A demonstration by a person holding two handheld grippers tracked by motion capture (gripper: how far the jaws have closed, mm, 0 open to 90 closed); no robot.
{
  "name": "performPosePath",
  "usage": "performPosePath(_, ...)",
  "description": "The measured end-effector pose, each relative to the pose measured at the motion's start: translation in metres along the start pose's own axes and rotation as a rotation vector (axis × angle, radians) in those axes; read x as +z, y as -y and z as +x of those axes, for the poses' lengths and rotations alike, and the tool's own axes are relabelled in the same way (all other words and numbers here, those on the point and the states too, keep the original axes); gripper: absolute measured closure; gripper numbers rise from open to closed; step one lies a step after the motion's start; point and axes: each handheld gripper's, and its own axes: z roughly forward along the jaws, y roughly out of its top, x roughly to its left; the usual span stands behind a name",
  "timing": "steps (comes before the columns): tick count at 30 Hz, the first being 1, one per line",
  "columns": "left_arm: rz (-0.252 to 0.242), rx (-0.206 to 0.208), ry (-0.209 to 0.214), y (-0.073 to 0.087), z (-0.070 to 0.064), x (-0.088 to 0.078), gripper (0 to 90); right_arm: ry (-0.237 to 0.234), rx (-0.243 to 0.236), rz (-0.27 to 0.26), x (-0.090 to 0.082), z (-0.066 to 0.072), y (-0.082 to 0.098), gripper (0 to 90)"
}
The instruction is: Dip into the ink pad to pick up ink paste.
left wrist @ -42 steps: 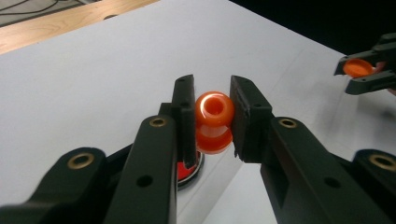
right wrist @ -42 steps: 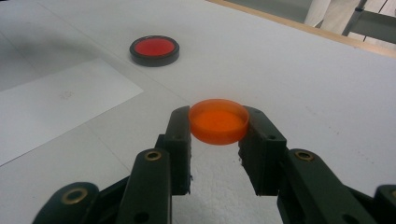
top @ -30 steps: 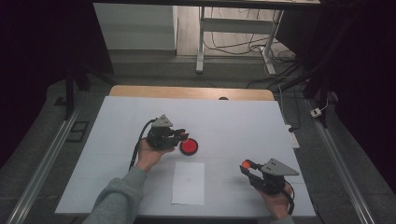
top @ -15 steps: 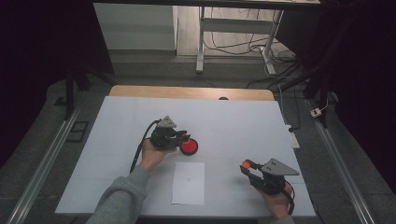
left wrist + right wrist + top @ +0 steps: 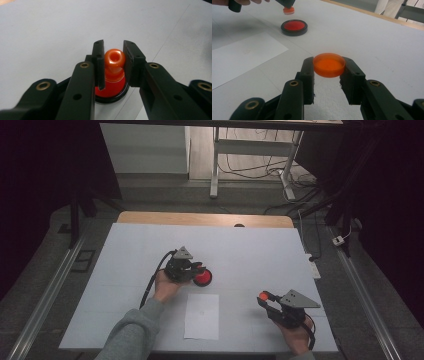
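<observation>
The orange stamp (image 5: 114, 60) looks like glossy, smooth plastic, its knob catching a highlight. The orange lid (image 5: 329, 64) is translucent, shiny plastic. The ink pad (image 5: 294, 27) has a black plastic rim. The tongs (image 5: 113, 56) are matt black plastic with brass-coloured rivets. The counter (image 5: 250, 250) is matt white; the paper (image 5: 202, 316) is flat and dull.

orange stamp (image 5: 114, 60), red-and-black ink pad (image 5: 294, 27), orange lid (image 5: 329, 65), white paper (image 5: 202, 316)
</observation>
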Motion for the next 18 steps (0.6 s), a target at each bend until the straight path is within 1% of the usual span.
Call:
performPosePath(4,0.016,0.017,-0.007,0.001,-0.001,0.005,73.0,0.003,0.001,-0.003,-0.001,0.000,0.000,64.6)
performPosePath(18,0.028,0.021,-0.012,0.005,0.001,0.013,73.0,-0.001,-0.001,0.001,0.000,0.000,0.000,64.6)
